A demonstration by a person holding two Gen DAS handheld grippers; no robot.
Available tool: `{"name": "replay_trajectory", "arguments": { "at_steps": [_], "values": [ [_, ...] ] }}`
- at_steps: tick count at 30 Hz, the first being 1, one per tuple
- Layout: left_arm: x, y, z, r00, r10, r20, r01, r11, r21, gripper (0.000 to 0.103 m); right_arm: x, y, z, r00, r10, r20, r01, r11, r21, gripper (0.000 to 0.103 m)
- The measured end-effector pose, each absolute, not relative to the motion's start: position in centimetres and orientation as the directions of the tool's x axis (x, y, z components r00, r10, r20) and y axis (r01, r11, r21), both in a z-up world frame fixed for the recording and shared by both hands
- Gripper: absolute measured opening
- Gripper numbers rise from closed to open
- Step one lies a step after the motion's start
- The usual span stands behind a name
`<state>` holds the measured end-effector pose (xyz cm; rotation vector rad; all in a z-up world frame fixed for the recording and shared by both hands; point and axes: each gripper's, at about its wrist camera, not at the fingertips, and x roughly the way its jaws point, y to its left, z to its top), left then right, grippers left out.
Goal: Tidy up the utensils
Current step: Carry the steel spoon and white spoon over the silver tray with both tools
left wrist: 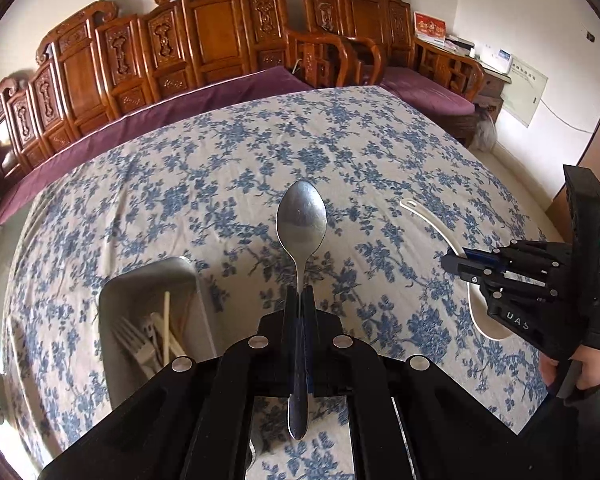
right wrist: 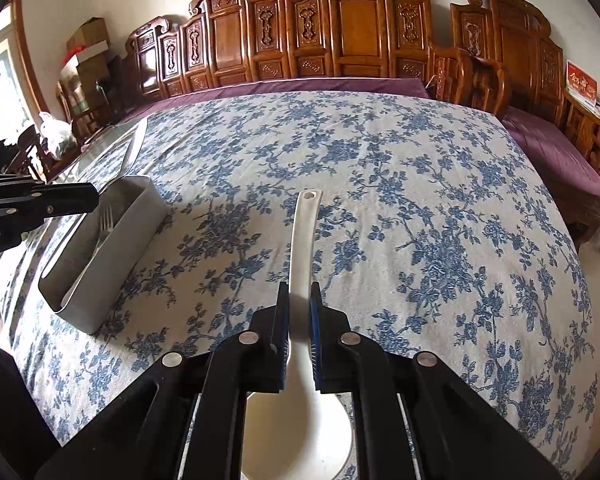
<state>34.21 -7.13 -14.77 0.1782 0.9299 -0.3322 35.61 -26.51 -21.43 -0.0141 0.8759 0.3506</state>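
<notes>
Two utensils are in my jaws, both held above the surface [right wrist: 420, 184], which is covered in a white cloth with blue flowers. Beyond its far edge runs a purple cushion [left wrist: 204, 96], backed by carved wooden seating [right wrist: 340, 28] along the wall.

On the left side of the surface sits a grey rectangular caddy [right wrist: 112, 256], open at the top. Inside it I see a white plastic fork [left wrist: 134, 342] and some pale chopsticks [left wrist: 167, 328] leaning together.

My right jaws [right wrist: 299, 300] stand narrow, pressed on the handle of a white ladle [right wrist: 304, 240]. Its handle points away toward the far side, with a small hole at the tip, and its round bowl hangs near me beneath the jaws. In the left wrist view this same ladle shows at the right, clear of the cloth.

My left jaws [left wrist: 299, 300] are fully closed on the stem of a metal spoon [left wrist: 301, 220]. Its bowl points away toward the far side, its handle end runs back between the fingers. It hangs just right of the caddy.
</notes>
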Motion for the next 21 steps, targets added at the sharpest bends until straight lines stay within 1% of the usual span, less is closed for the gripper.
{"name": "replay_trajectory", "arguments": {
  "at_steps": [14, 21],
  "values": [
    [33.5, 0.1, -16.8, 0.555, -0.157, -0.817, 0.259, 0.966, -0.009, 0.002, 34.4, -22.9, -21.1, 0.573, 0.322, -0.754, -0.374, 0.921, 0.110, 0.011],
    [33.8, 3.3, -18.7, 0.549, -0.129, -0.826, 0.202, 0.979, -0.019, 0.002, 34.2, -21.3, -20.5, 0.575, 0.328, -0.750, -0.391, 0.915, 0.100, 0.011]
  ]
}}
